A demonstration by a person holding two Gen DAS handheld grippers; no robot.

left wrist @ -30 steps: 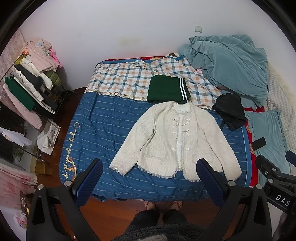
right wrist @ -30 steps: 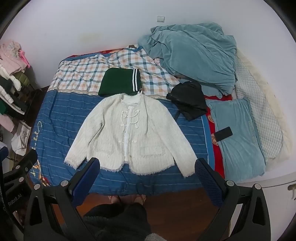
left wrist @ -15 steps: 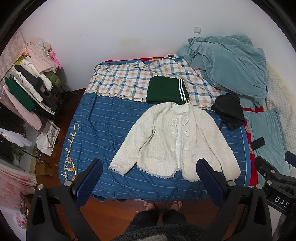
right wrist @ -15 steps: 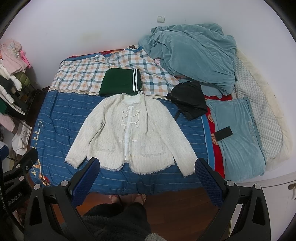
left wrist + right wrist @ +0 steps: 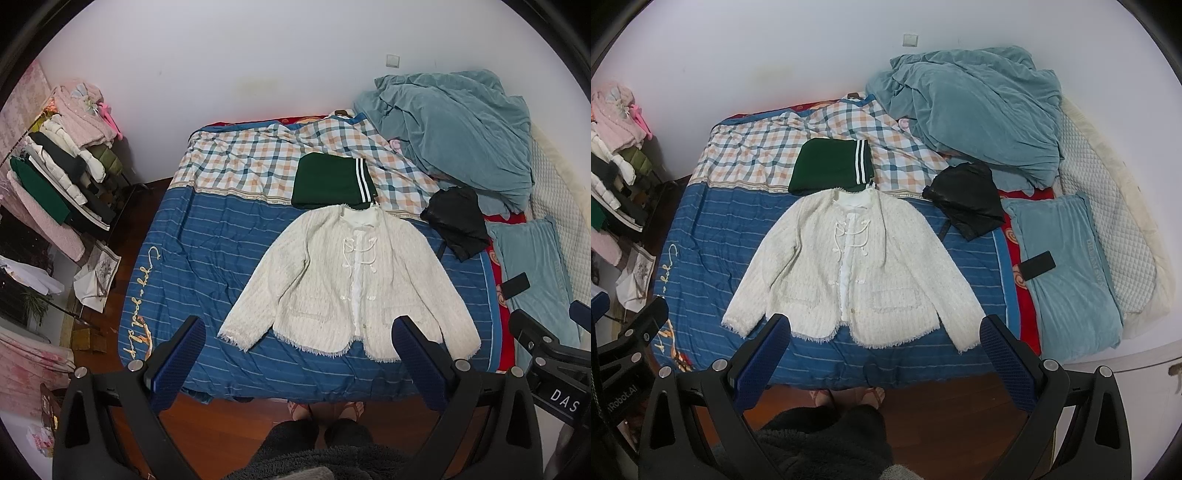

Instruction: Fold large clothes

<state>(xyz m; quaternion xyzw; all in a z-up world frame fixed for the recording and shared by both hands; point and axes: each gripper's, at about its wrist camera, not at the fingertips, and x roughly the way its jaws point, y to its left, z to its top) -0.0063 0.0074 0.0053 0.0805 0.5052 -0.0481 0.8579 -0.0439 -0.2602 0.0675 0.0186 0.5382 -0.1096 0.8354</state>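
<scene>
A cream tweed jacket point(image 5: 351, 280) lies flat and face up on the blue striped bed cover point(image 5: 207, 258), sleeves spread down and outward; it also shows in the right wrist view point(image 5: 849, 273). A folded green garment with white stripes point(image 5: 330, 181) lies just behind its collar, also in the right wrist view point(image 5: 829, 168). My left gripper point(image 5: 299, 354) is open and empty, held high above the bed's near edge. My right gripper point(image 5: 886, 350) is open and empty, at the same height beside it.
A black garment point(image 5: 458, 225) lies right of the jacket. A teal blanket heap point(image 5: 454, 129), a teal pillow point(image 5: 1067, 273) and a dark phone point(image 5: 1038, 265) lie on the right. A loaded clothes rack point(image 5: 59, 166) stands left. The person's feet point(image 5: 325, 410) stand on the wood floor.
Both views have shifted very slightly; the jacket sits a touch lower left in the left wrist view. Nothing on the bed has moved and both grippers stay open.
</scene>
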